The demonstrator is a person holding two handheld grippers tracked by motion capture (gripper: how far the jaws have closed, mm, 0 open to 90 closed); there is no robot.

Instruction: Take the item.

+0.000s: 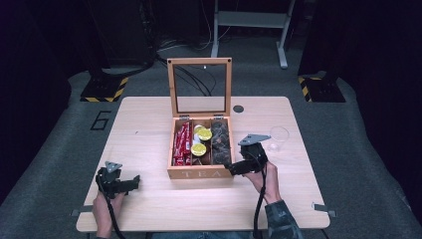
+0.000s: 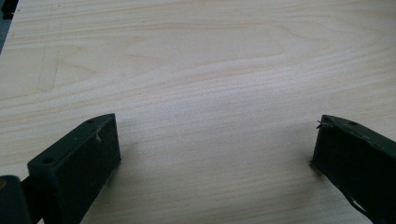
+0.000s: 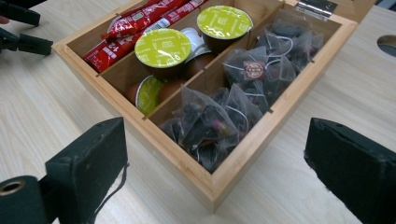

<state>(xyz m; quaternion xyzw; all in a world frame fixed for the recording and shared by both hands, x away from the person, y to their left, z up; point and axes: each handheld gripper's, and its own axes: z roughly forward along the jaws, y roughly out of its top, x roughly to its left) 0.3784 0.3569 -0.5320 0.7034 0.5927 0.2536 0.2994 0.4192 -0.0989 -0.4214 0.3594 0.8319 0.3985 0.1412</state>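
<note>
Closest to the lens in the right gripper view, the right gripper [image 3: 215, 158] shows its two black jaws spread wide with nothing between them, aimed at the near corner of the open wooden tea box [image 3: 219, 179]. That box, marked TEA on its front wall in the high view, has three long compartments. The one nearest the right gripper is packed with clear pyramid tea bags of dark leaves [image 3: 219, 116], their white strings and small paper tags showing. The middle compartment holds round brown coffee capsules with lime-green foil lids [image 3: 162, 46], some upright and one tipped on its side. The far compartment holds red paper sachet sticks [image 3: 135, 28] lying lengthwise. The glass-paned wooden lid [image 1: 199, 84] stands upright at the back of the box.

In the high view the box sits at the middle of the light wooden table [image 1: 149, 209]. The right gripper hovers just beside its front right corner, jaws pointing left toward the tea bags, held by the person's right hand [image 1: 266, 179] with the forearm coming up from the table's near edge. A clear plastic cup [image 1: 278, 138] stands just beyond that gripper.

The left gripper [image 1: 130, 183] is well apart from the box, near the front left of the table, level and pointing right; its jaws are likewise spread over bare wood.
</note>
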